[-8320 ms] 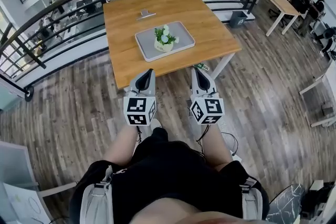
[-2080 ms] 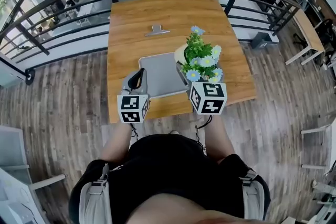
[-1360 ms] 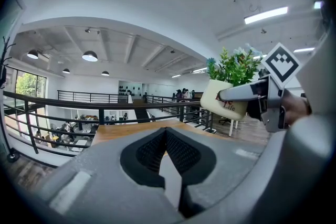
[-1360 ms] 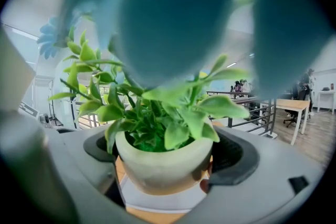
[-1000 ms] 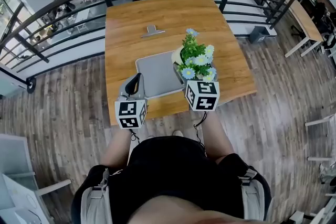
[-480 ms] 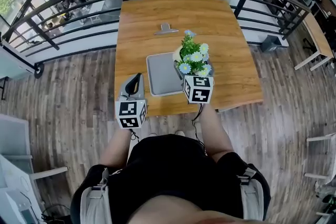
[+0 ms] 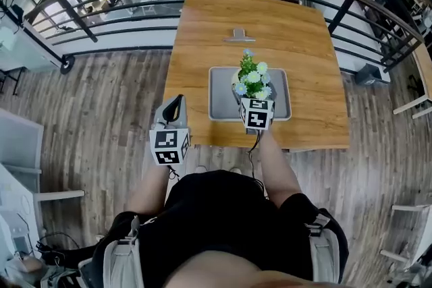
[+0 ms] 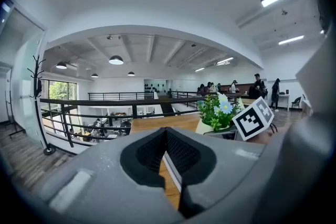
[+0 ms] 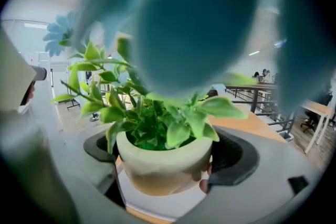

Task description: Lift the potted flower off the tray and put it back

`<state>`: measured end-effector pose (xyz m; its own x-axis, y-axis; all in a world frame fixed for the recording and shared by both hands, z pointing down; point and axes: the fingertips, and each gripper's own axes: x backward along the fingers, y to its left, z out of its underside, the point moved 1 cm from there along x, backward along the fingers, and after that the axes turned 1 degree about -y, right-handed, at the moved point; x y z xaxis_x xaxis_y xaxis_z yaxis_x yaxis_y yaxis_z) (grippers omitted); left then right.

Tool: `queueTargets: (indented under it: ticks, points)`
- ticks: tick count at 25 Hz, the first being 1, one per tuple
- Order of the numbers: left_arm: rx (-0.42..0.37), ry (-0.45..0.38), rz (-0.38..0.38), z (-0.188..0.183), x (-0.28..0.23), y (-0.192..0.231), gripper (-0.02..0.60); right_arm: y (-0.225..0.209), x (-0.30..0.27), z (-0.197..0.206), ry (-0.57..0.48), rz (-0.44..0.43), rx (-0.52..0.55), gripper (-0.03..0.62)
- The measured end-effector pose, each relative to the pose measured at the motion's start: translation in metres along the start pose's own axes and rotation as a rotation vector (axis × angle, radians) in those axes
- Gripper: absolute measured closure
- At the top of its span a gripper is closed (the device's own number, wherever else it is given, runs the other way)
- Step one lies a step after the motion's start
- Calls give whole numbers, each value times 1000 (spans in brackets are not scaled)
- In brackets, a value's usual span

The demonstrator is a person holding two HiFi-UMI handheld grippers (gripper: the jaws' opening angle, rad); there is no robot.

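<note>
Potted flower [image 7: 252,79] is over the middle of the tray [image 7: 219,108], its pale pot squeezed between the wide-set jaws of the right hand-held gripper [image 9: 164,173]. Whether the base touches the tray yet, I can't tell from where I stand.

Starting at the left, the left hand-held gripper [image 7: 175,106] hangs off the near-left edge of the desk [image 7: 304,44], jaws together on nothing and clear of the tray. I'd judge it no threat unless it swings in and nudges the tray rim.

At the tray itself, the worry is the set-down. The grip is on the pot's rounded sides, so if the jaws part while the pot is tilted or not seated, it could tip and roll on the smooth tray. Pressing down too hard could push the tray toward the near desk edge, which is close. The blooms crowd the right gripper view, so the base is hard to watch from there.

Farther back on the desk lies a metal clip [image 7: 238,34], well apart from the tray and not in the way. To the right is bare desk, then a black railing [image 7: 341,13].
</note>
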<state>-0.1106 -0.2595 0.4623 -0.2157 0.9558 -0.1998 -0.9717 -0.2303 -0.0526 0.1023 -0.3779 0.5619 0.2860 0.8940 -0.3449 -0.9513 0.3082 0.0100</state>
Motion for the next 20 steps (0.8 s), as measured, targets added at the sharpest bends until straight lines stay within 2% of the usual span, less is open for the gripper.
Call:
queueTargets:
  ticks: [9, 20]
  points:
    - [12, 23, -102, 11, 23, 29, 566, 17, -39, 58, 126, -53, -13, 87]
    - [18, 52, -162, 21, 37, 48, 566, 42, -60, 109, 234, -92, 24, 88]
